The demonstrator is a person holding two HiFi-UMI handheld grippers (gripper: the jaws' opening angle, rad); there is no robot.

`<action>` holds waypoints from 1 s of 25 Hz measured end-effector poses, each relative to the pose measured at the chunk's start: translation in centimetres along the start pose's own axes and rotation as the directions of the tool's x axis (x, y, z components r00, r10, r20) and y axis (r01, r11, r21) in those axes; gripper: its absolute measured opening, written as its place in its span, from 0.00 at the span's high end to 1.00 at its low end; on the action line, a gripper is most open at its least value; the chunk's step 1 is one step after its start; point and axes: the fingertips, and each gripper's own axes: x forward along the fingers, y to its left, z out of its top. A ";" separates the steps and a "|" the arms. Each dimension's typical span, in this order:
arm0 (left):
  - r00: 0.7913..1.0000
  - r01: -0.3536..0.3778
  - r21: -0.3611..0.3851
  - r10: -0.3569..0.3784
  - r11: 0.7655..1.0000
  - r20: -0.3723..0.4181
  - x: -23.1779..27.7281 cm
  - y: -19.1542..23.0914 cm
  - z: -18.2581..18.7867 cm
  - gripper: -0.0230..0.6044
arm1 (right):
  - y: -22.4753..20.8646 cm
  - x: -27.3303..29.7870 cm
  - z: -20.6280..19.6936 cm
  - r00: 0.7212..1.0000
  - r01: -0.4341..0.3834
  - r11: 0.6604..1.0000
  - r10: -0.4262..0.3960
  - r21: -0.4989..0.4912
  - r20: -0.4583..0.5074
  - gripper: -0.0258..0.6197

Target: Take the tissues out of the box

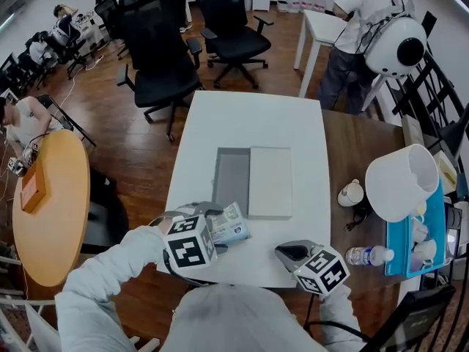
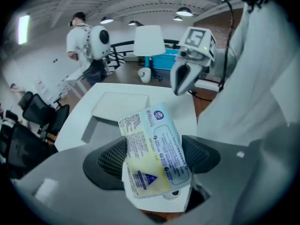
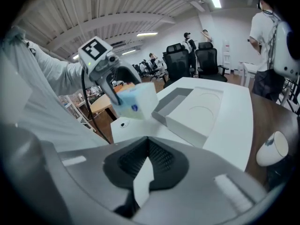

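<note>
Holding a tissue pack (image 2: 152, 151) clamped in its jaws just near of the open, empty-looking box (image 1: 231, 176), the left gripper (image 1: 212, 229) is finishing the removal, while the right gripper (image 1: 289, 254) is idling, jaws together on nothing.

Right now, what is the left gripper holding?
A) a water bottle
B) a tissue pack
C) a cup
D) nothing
B: the left gripper has its jaws closed on both sides of the tissue pack, which it holds above the table.
</note>
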 end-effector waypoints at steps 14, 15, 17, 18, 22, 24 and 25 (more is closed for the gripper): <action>0.994 0.062 0.388 -0.024 0.919 -0.102 11.9 -3.1 -2.7 0.31 | 2.0 0.2 -0.4 0.999 0.017 1.000 -0.017 0.012 -0.032 0.96; 0.997 0.040 0.389 -0.013 0.920 -0.073 11.5 -2.9 -2.5 0.31 | 2.0 0.2 -0.5 0.999 0.021 1.000 -0.020 0.016 -0.033 0.96; 1.000 -0.018 0.384 0.018 0.923 0.002 10.0 -2.5 -1.8 0.31 | 2.1 0.2 -0.7 0.999 0.025 0.999 -0.025 0.022 -0.036 0.96; 0.998 -0.051 0.381 0.037 0.923 0.044 8.8 -2.2 -1.4 0.31 | 2.1 0.2 -0.7 0.999 0.025 0.999 -0.024 0.023 -0.035 0.96; 0.910 -0.267 0.230 0.167 0.936 0.379 -0.1 -0.3 1.4 0.51 | 2.5 -0.1 0.7 1.000 0.008 0.999 -0.009 0.041 0.017 0.96; 0.738 -0.313 -0.052 0.278 0.948 0.615 -6.6 1.5 2.2 0.90 | 2.8 -0.4 2.0 0.997 -0.013 0.998 0.009 0.059 0.076 0.96; 0.648 -0.242 -0.214 0.322 0.946 0.690 -9.4 2.2 1.8 0.94 | 3.0 -0.5 2.6 0.995 -0.025 0.998 0.019 0.066 0.102 0.96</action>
